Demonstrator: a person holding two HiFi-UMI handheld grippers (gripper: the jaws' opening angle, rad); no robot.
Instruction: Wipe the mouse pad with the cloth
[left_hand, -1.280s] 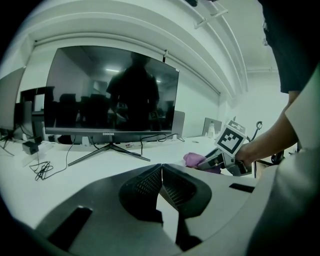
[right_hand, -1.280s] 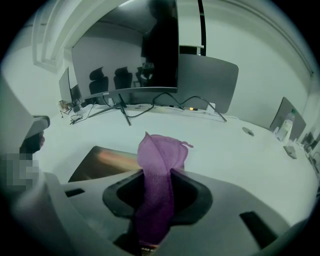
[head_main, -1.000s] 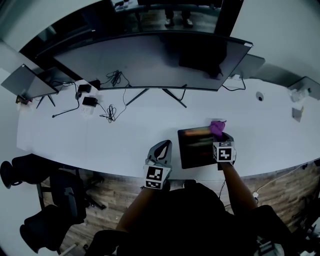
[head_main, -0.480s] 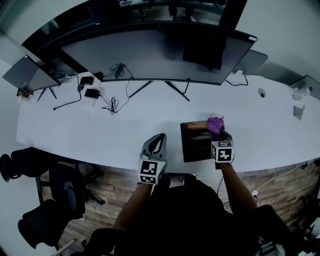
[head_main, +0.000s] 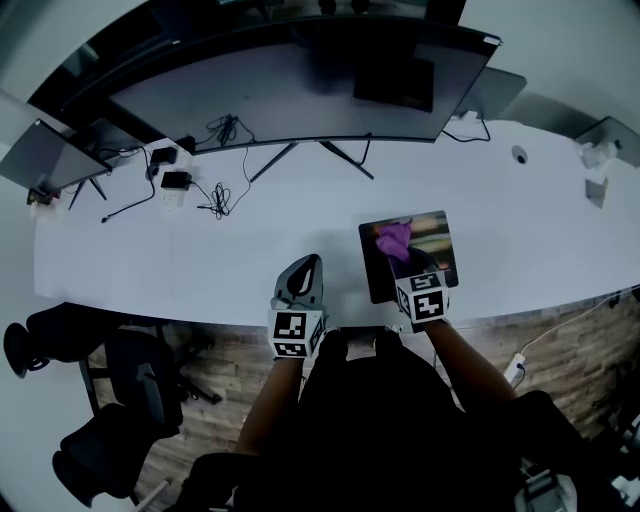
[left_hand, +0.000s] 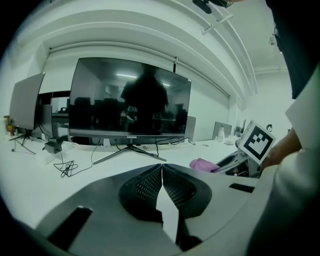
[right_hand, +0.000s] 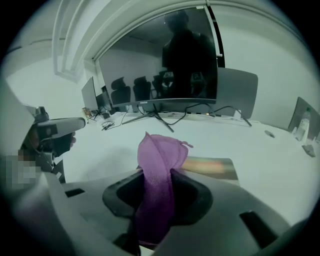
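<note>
I inspect two hand-held tools of matching build. The left tool (head_main: 312, 264) has a rounded light-grey shell, and inside it sit dark pads (left_hand: 145, 187) with a dotted texture. The right tool (head_main: 405, 262) shows the same grey shell and dark inner recess. Each carries a white marker cube printed with black squares, the left cube (head_main: 291, 335) and the right cube (head_main: 424, 297). The person wears a dark top (head_main: 370, 420).

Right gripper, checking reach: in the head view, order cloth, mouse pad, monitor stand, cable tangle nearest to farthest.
1. cloth, in its jaws
2. mouse pad, directly beneath
3. monitor stand, ahead, left
4. cable tangle, far left
</note>
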